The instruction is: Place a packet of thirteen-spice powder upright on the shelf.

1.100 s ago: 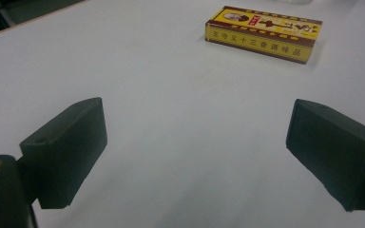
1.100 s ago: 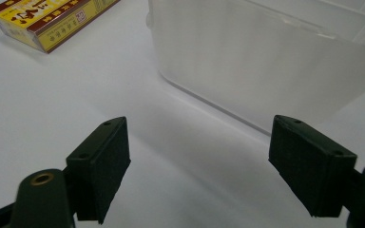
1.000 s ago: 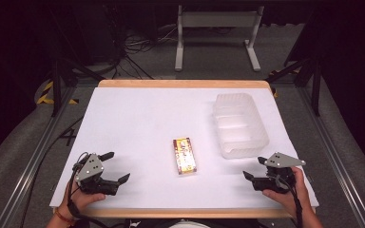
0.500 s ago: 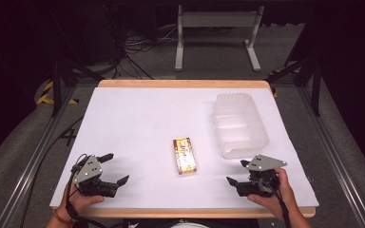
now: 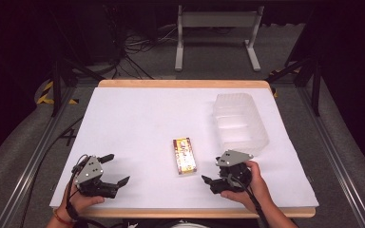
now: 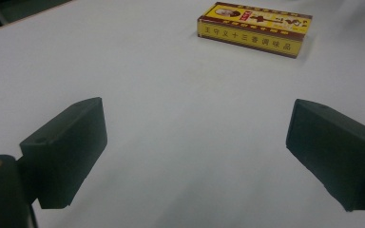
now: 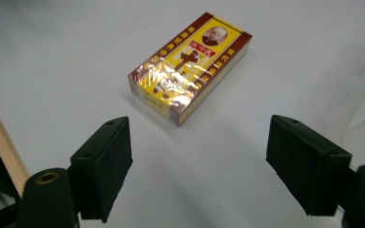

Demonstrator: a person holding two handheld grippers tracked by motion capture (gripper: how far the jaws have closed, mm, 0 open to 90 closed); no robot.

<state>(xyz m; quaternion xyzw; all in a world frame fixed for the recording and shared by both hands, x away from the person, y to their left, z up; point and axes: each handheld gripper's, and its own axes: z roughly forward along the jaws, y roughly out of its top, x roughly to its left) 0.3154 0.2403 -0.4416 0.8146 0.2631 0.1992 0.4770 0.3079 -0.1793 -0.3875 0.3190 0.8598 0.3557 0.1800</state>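
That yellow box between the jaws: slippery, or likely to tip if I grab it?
The yellow box lies flat on the table, so tipping seems unlikely. Its glossy wrap glints, so it may slip between the jaws. Sharp edges suggest stiff card, probably light.

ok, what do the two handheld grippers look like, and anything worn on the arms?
Both the left gripper and right gripper are black, each topped by a grey three-cornered plate and trailing a black cable. Fingers are blocky and matte black. An orange band circles the left wrist; no sleeves visible.
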